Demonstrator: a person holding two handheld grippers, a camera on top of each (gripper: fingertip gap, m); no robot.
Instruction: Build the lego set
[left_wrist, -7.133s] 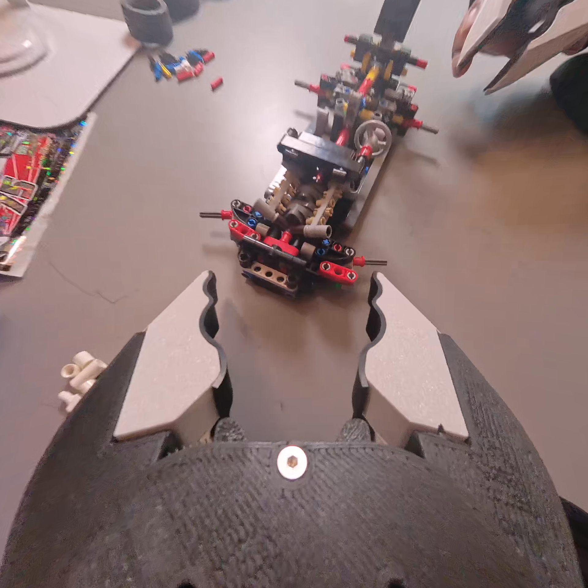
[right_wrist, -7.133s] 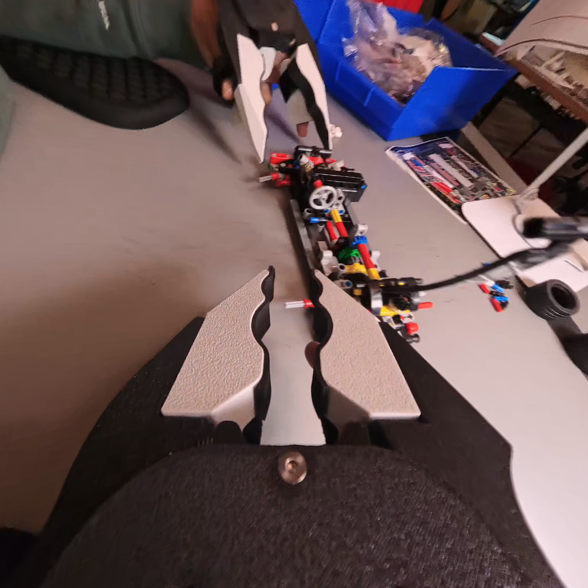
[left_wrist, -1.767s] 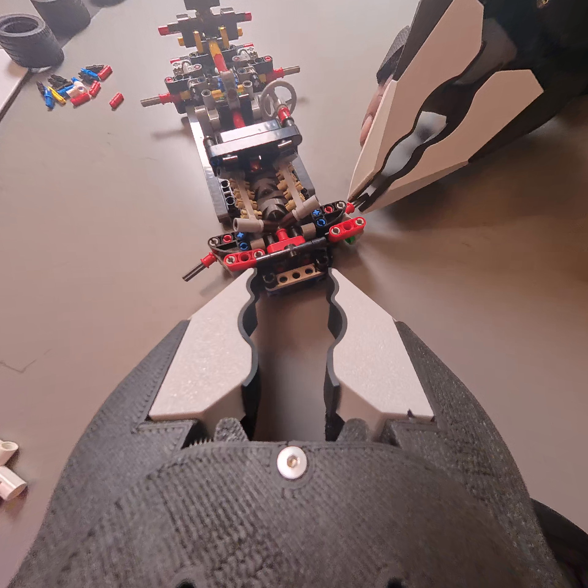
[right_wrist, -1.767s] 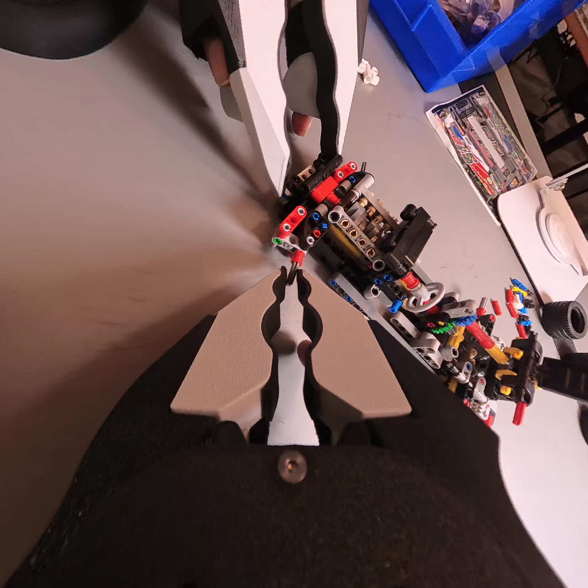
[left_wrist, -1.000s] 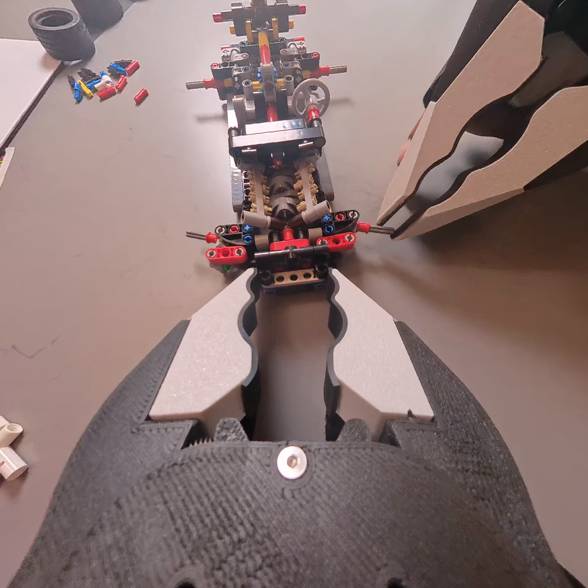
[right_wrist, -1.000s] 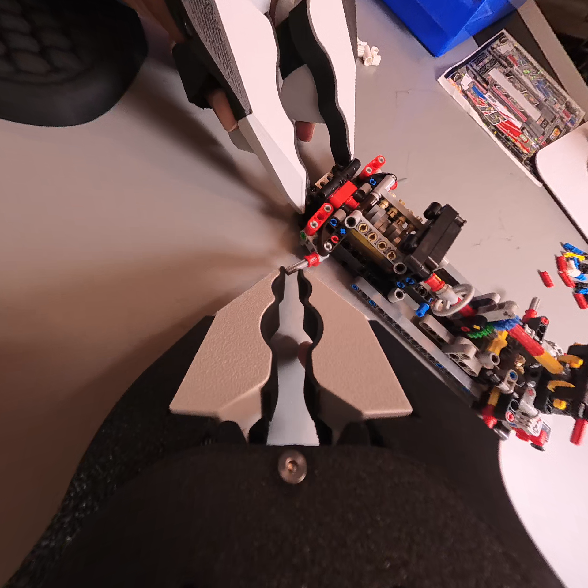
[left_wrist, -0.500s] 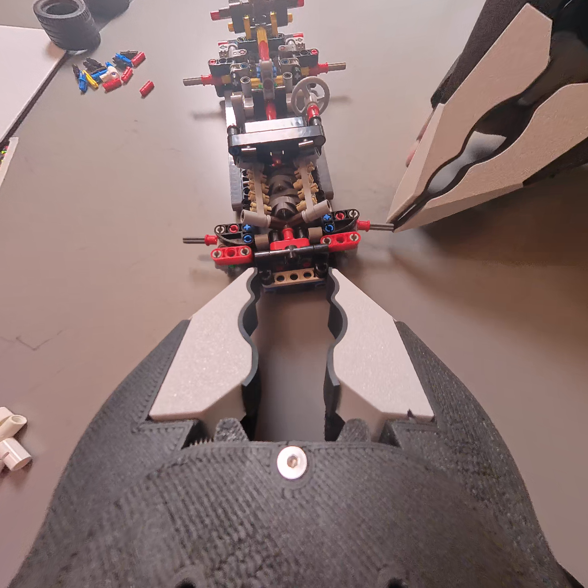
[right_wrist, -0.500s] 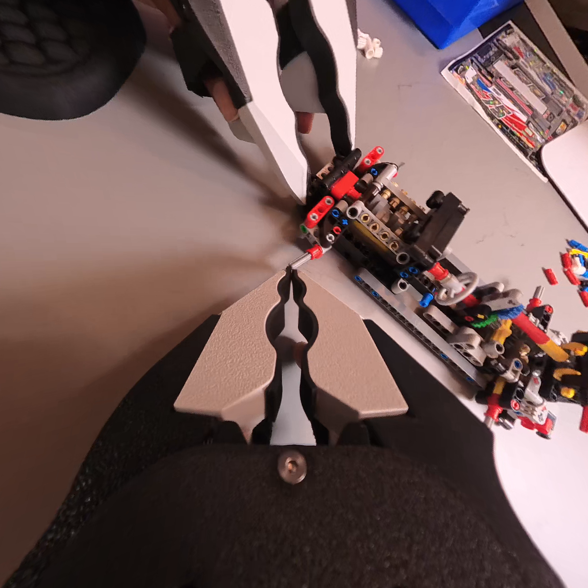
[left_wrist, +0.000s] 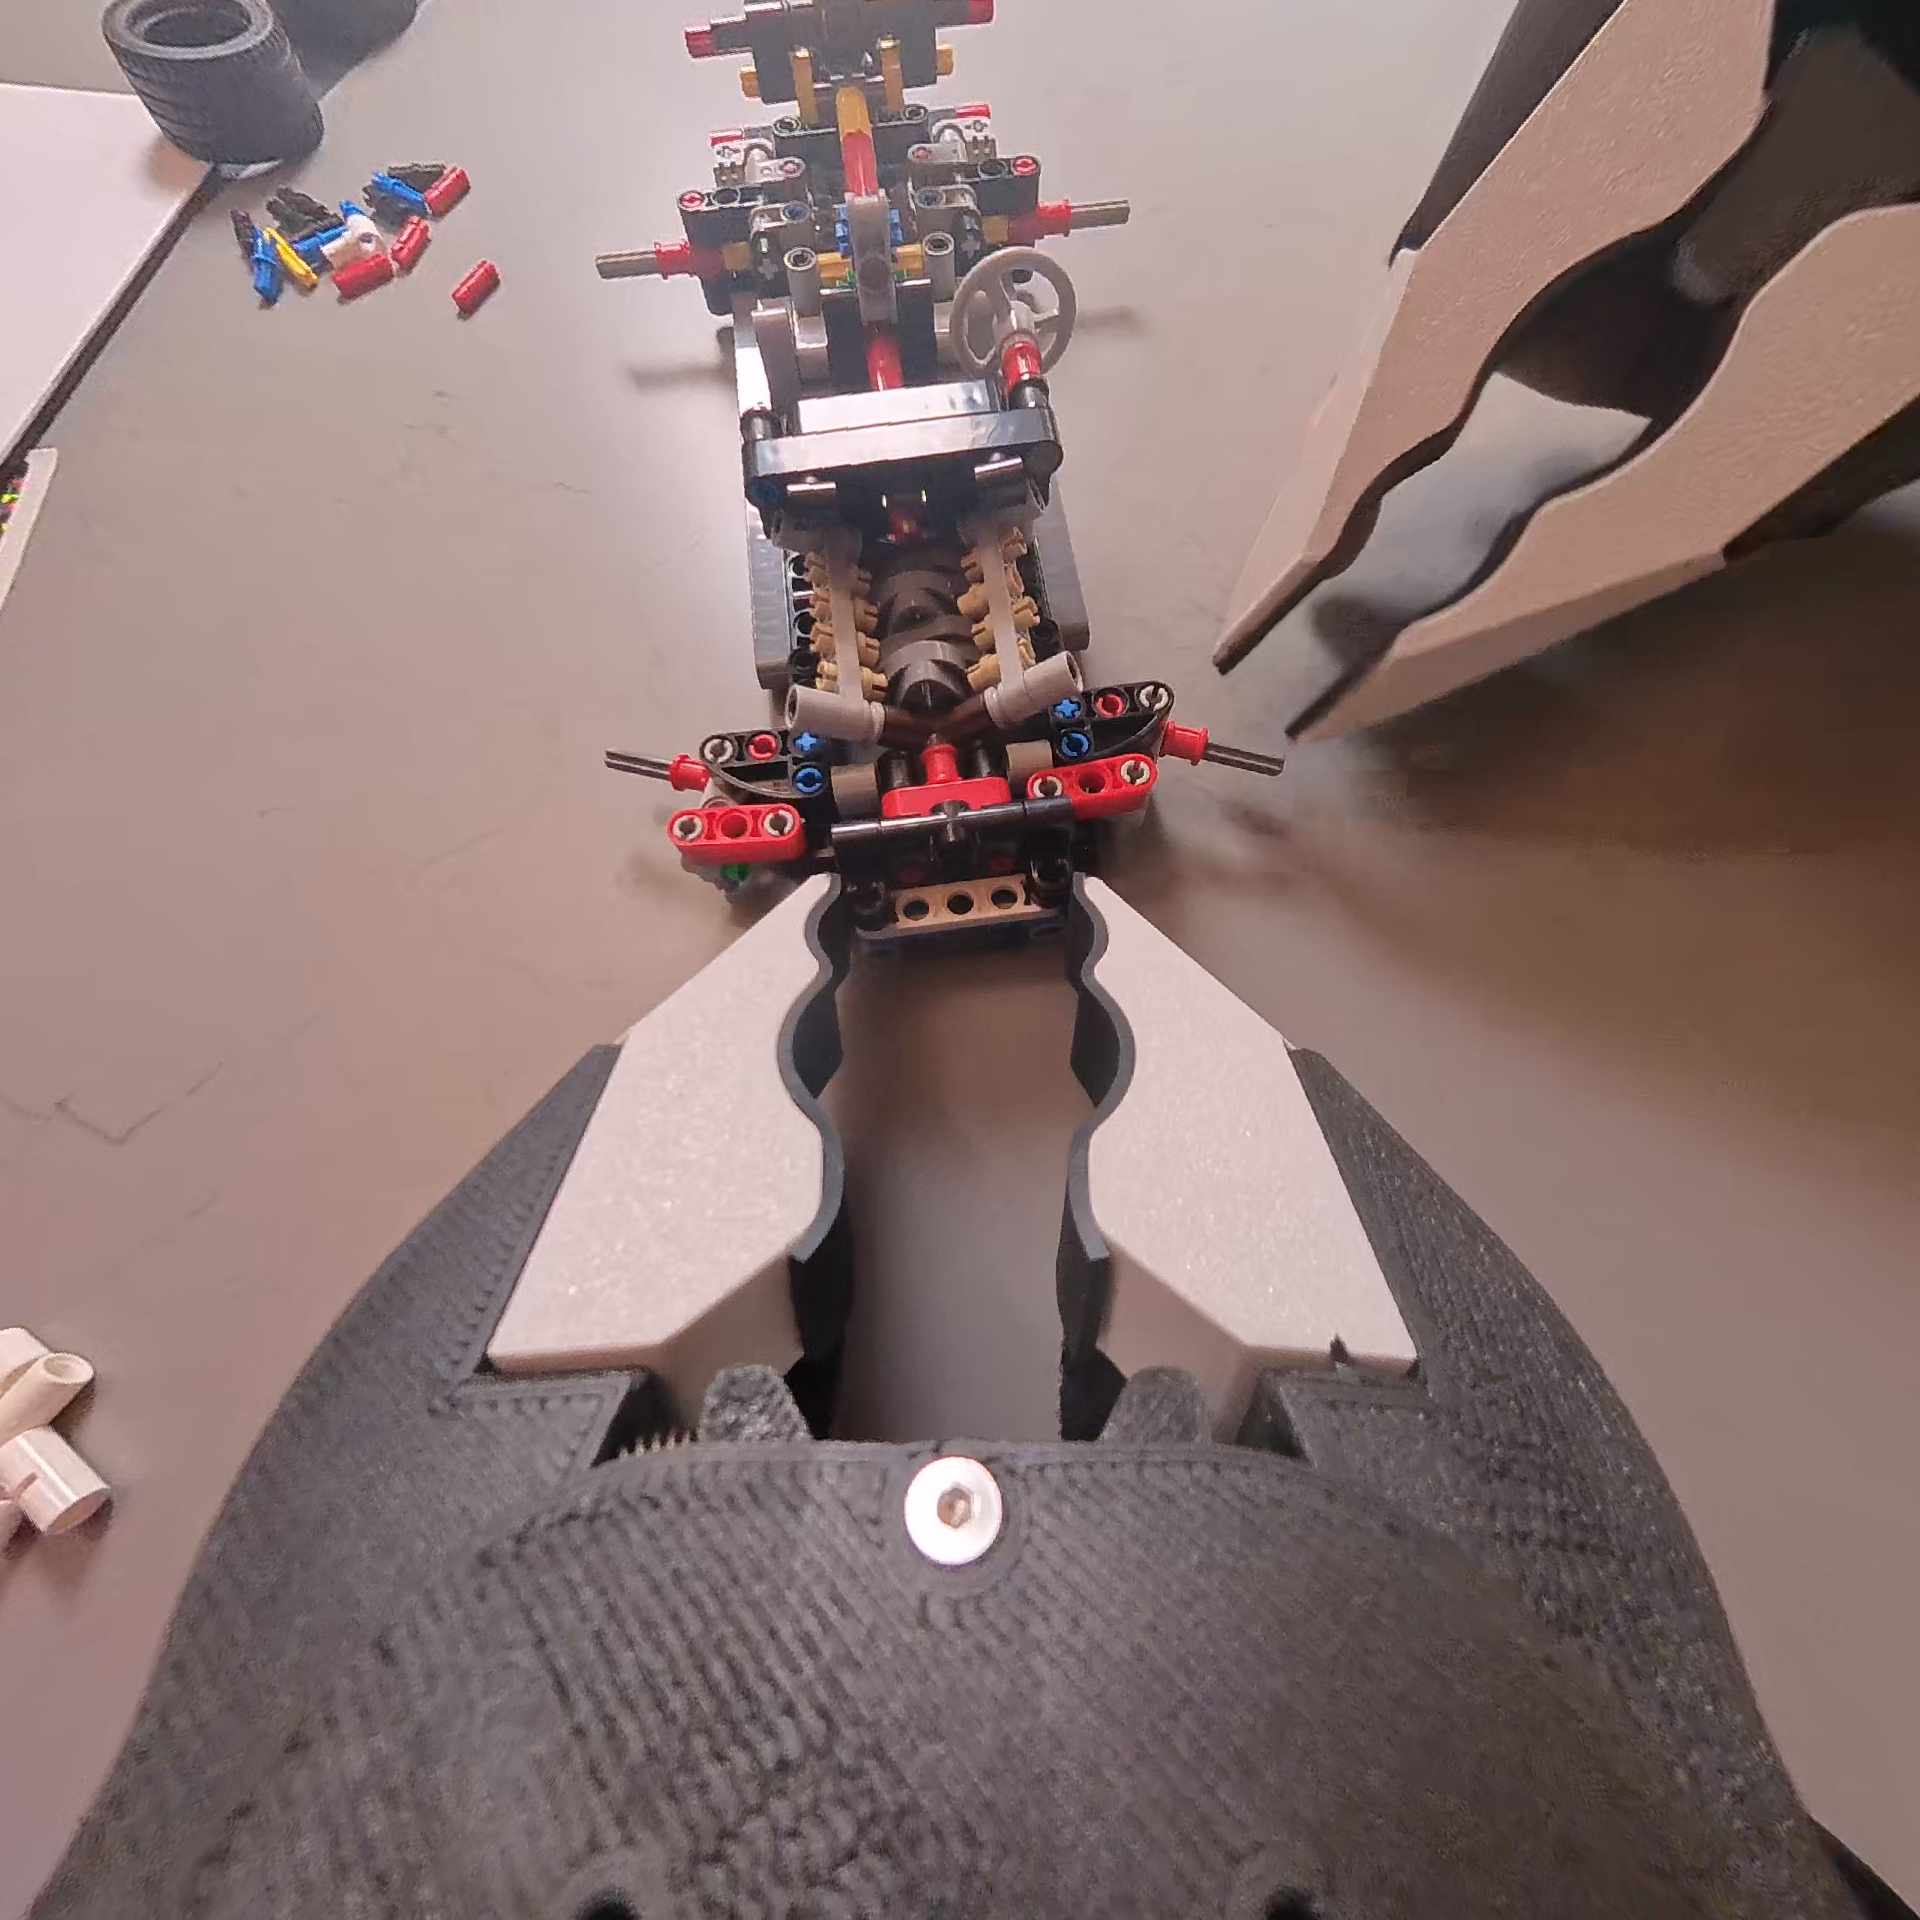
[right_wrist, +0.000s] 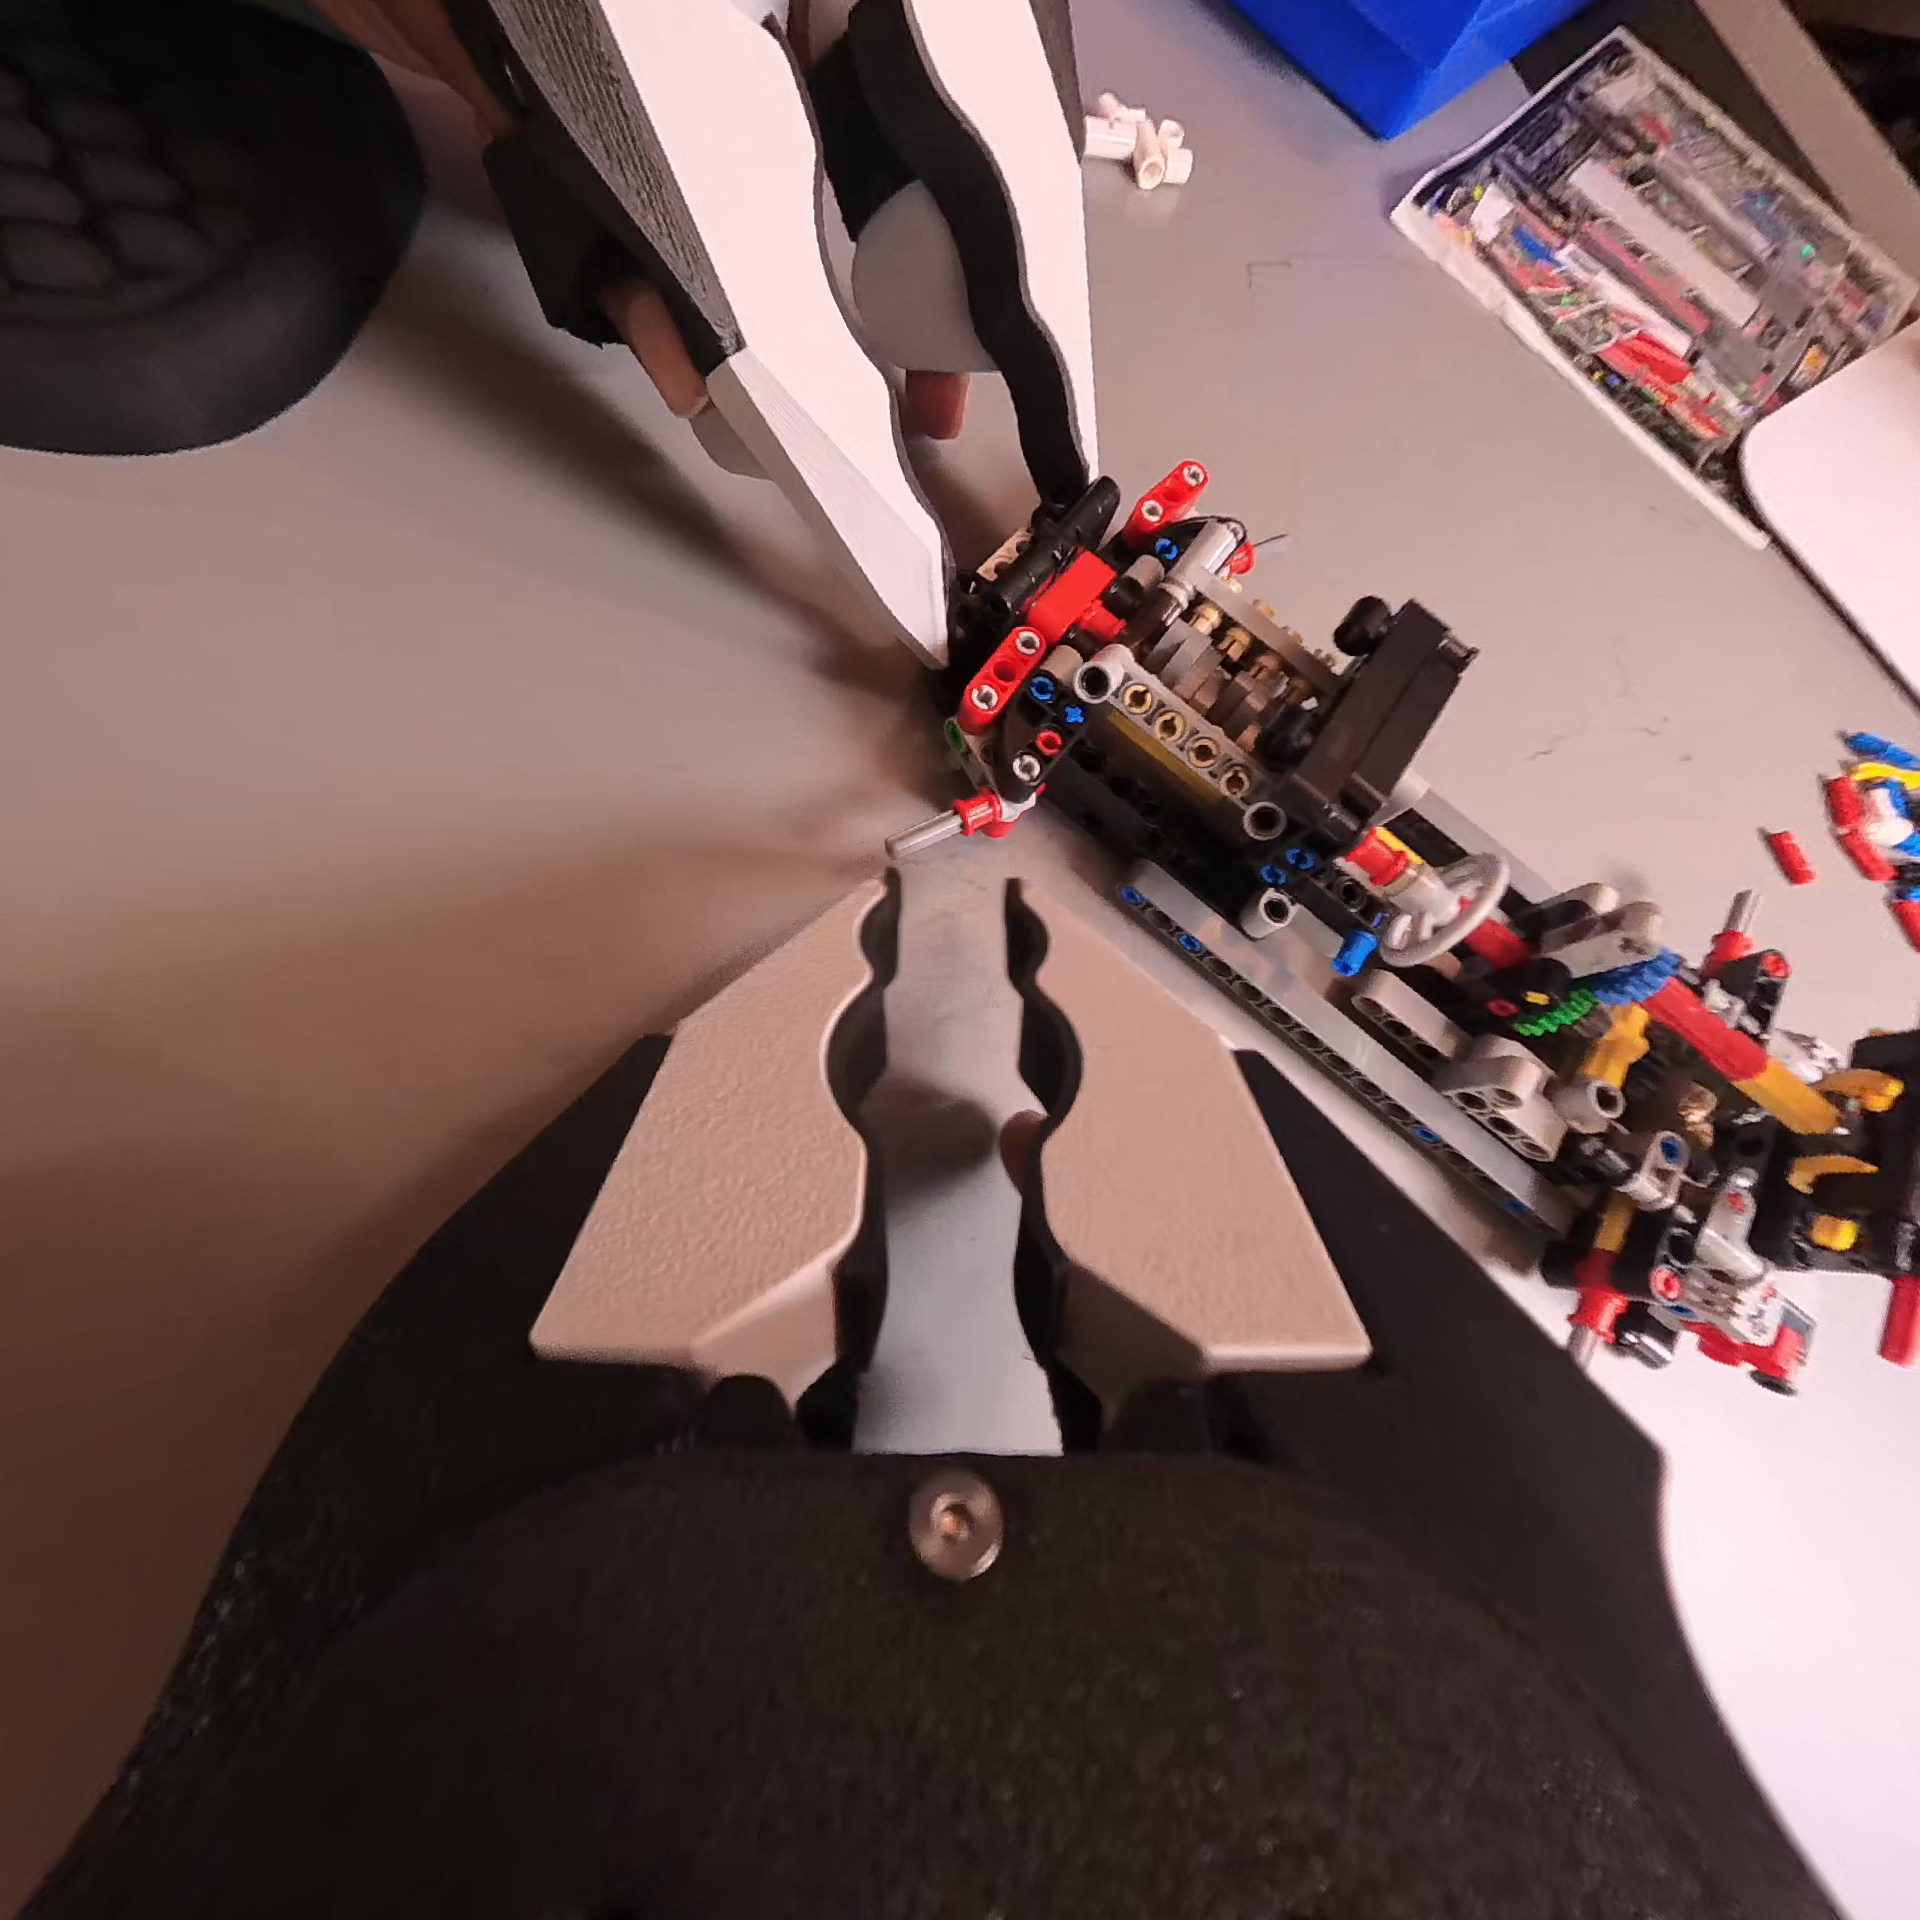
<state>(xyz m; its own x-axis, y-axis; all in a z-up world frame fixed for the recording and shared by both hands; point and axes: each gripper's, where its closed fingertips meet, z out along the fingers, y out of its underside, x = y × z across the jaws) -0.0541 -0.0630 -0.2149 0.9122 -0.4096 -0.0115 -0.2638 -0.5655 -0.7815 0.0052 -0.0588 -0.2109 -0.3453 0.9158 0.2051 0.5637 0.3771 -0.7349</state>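
Note:
A long lego car chassis (left_wrist: 904, 436) lies on the brown table, running away from me in the left wrist view; it also shows in the right wrist view (right_wrist: 1226, 748). My left gripper (left_wrist: 958, 896) is shut on the chassis's near end block, one finger on each side; it also shows in the right wrist view (right_wrist: 1006, 566). A thin grey axle (right_wrist: 925, 831) with a red bush sticks out of the chassis side (left_wrist: 1236, 756). My right gripper (right_wrist: 951, 883) is slightly open and empty, its tips just short of the axle's end; it also shows in the left wrist view (left_wrist: 1259, 694).
A black tyre (left_wrist: 213, 94) and several loose coloured pins (left_wrist: 343, 234) lie at the far left. White connectors (left_wrist: 42, 1444) lie near left. A blue bin (right_wrist: 1392, 52), a printed sheet (right_wrist: 1652, 249) and a dark cushion (right_wrist: 156, 208) lie beyond. Spacing between my two grippers at the tips: around 7 cm.
My right gripper was shut on the axle's tip half a second ago; it has now opened and drawn back a little. The left gripper and chassis have held still.

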